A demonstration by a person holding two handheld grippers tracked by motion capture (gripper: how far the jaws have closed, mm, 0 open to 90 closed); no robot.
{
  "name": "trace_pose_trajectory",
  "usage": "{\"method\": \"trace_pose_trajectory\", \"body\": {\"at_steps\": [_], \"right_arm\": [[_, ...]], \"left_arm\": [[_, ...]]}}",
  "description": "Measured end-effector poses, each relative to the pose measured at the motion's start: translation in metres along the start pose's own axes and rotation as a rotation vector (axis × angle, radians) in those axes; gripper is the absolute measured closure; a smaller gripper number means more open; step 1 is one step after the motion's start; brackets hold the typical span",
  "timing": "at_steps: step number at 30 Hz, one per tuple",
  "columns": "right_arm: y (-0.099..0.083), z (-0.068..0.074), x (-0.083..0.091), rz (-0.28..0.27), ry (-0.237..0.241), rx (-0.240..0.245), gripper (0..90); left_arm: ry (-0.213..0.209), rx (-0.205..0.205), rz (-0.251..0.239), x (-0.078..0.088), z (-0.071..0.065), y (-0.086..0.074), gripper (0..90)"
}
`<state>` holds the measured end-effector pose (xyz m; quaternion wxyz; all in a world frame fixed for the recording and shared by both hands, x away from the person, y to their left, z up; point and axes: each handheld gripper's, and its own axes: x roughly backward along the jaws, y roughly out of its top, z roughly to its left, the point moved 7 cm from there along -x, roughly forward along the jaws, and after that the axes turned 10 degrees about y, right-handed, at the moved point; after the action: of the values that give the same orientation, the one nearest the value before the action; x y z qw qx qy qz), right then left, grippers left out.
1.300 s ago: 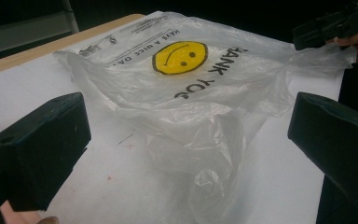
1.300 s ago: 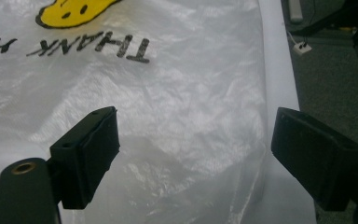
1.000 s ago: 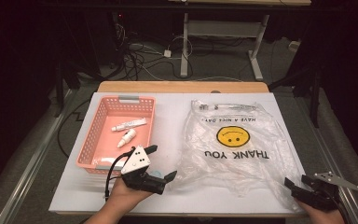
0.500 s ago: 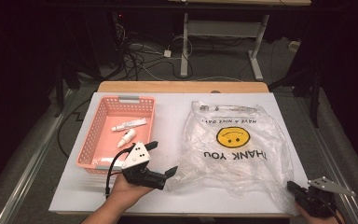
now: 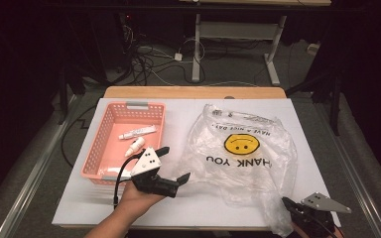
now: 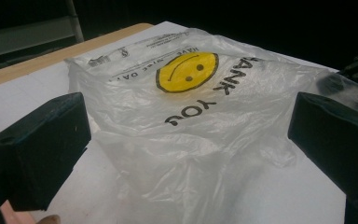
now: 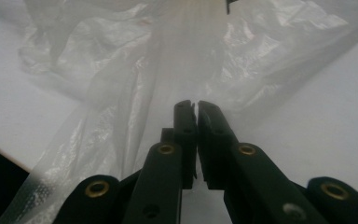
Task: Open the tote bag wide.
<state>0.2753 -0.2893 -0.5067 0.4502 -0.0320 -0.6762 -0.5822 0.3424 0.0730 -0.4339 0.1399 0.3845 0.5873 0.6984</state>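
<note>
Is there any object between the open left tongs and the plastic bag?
No. The left tongs stand open beside the bag, with bare table between. The basket lies behind them. The right tongs are shut on the bag's corner.

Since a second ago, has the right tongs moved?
Yes. The right tongs have slid toward the table's near edge, now shut on a pinch of the bag and drawing its corner along.
</note>
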Motion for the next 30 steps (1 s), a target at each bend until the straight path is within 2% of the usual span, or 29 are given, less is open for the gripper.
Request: {"method": "trace_pose_trajectory", "body": {"at_steps": [8,11,13,15,19,23,24,25,26,27,30], "right_arm": [[0.006,0.032,-0.015,0.024,0.088,0.067,87.2],[0.008,0.040,-0.019,0.027,0.110,0.090,87.2],[0.010,0.044,-0.020,0.027,0.116,0.103,84.8],[0.012,0.044,-0.017,0.016,0.116,0.100,77.0],[0.020,0.031,0.000,-0.059,0.101,0.060,60.5],[0.028,0.013,0.019,-0.142,0.062,0.015,53.4],[0.028,0.013,0.019,-0.142,0.062,0.015,53.4],[0.031,0.002,0.024,-0.167,0.038,0.003,52.8],[0.031,0.002,0.024,-0.167,0.038,0.003,52.8],[0.032,-0.008,0.025,-0.179,0.029,-0.009,51.1],[0.034,-0.023,0.023,-0.192,0.004,-0.032,50.3]], "left_arm": [[0.017,0.008,0.013,0.000,0.004,-0.001,0.0],[0.025,0.005,0.021,0.000,0.004,-0.002,0.0],[0.030,0.001,0.029,0.000,0.005,-0.003,0.0],[0.034,0.002,0.030,0.001,0.006,-0.003,0.0],[0.065,-0.008,0.016,0.004,0.009,-0.002,0.0],[0.077,0.003,0.009,0.006,0.012,-0.003,0.0],[0.076,0.011,0.011,0.007,0.013,-0.003,0.0],[0.072,0.016,0.012,0.008,0.015,-0.004,0.0],[0.073,0.017,0.016,0.009,0.015,-0.005,0.0],[0.073,0.017,0.020,0.011,0.016,-0.006,0.0],[0.063,0.023,0.035,0.017,0.018,-0.010,0.0]]}}
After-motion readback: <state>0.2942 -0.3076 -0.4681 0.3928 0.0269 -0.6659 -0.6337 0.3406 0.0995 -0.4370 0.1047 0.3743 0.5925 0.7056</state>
